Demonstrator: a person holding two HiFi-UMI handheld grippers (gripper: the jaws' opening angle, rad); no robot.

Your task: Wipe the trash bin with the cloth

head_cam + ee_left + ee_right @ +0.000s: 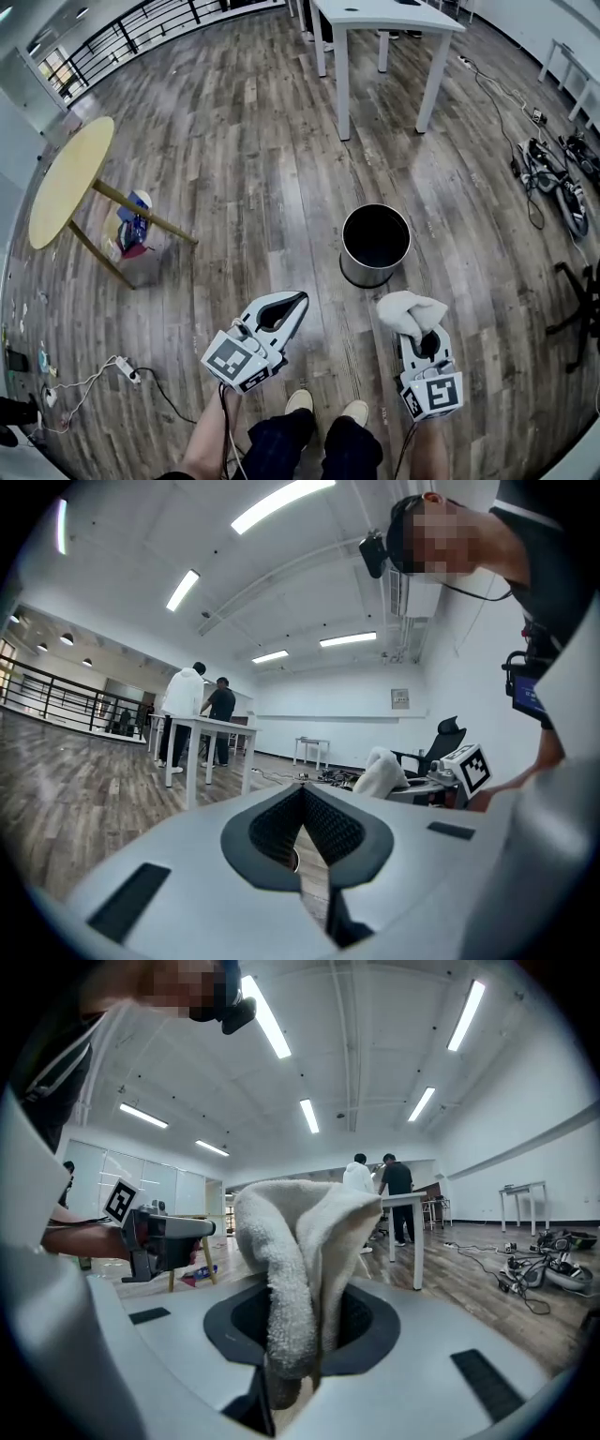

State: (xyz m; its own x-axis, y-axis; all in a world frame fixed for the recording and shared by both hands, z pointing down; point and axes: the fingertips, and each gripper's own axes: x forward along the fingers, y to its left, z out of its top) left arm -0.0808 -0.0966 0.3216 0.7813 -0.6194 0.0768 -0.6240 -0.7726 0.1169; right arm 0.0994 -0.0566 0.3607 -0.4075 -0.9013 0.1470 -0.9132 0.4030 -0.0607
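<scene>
Round steel trash bin point(364, 274), black inside, upright on wood floor point(244, 169), near, ahead of right gripper point(420, 330); clamped on bunched white terry cloth point(409, 311). Left gripper point(292, 302) closed, empty.

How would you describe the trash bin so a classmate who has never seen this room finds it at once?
Start at the white table at the far end of the wooden floor. Nearer the camera, on those boards, stands the trash bin. It is the only round, open-topped can, silvery outside and black inside.
</scene>
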